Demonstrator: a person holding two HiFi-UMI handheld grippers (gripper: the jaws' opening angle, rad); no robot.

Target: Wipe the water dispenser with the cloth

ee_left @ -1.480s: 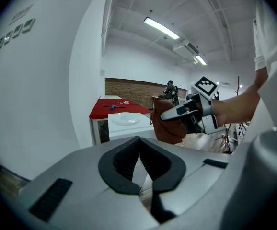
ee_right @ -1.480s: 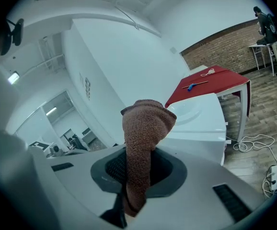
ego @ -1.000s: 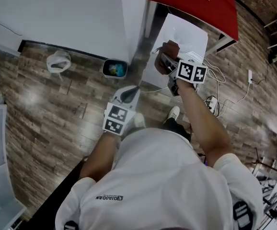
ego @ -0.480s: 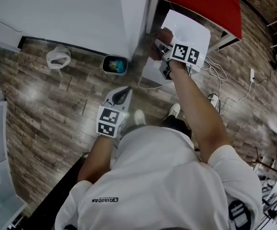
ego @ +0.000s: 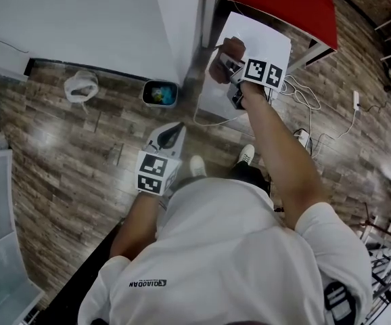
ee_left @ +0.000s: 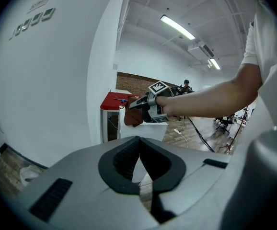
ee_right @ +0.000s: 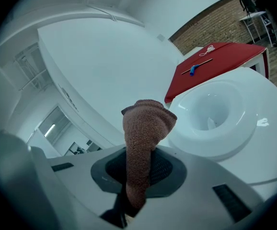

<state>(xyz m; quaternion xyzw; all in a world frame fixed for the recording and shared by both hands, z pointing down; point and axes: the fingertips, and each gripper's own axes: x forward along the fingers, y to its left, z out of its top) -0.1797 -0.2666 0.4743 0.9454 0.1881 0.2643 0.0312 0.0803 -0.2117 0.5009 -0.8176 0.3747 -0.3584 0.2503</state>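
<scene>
The white water dispenser (ego: 266, 42) stands beside a red table (ego: 297, 2); its top with a round recess (ee_right: 215, 114) fills the right gripper view. A brown knitted cloth (ego: 226, 51) (ee_right: 145, 128) sticks up from my right gripper (ego: 226, 65) (ee_right: 138, 164), which is shut on it and sits over the left edge of the dispenser top. My left gripper (ego: 176, 130) (ee_left: 138, 142) hangs lower, above the wooden floor and apart from the dispenser. Its jaws are shut with nothing between them. In the left gripper view the right gripper (ee_left: 145, 108) shows ahead with the cloth (ee_left: 132, 116).
A small bin (ego: 160, 93) and a white plastic bag (ego: 80, 85) sit on the floor by the white wall (ego: 94, 19). Cables and a power strip (ego: 302, 139) lie to the dispenser's right. A blue tool (ee_right: 192, 71) lies on the red table.
My right gripper has carried the cloth farther away and leftward across the dispenser top. The left gripper has drifted slightly left and stays shut.
</scene>
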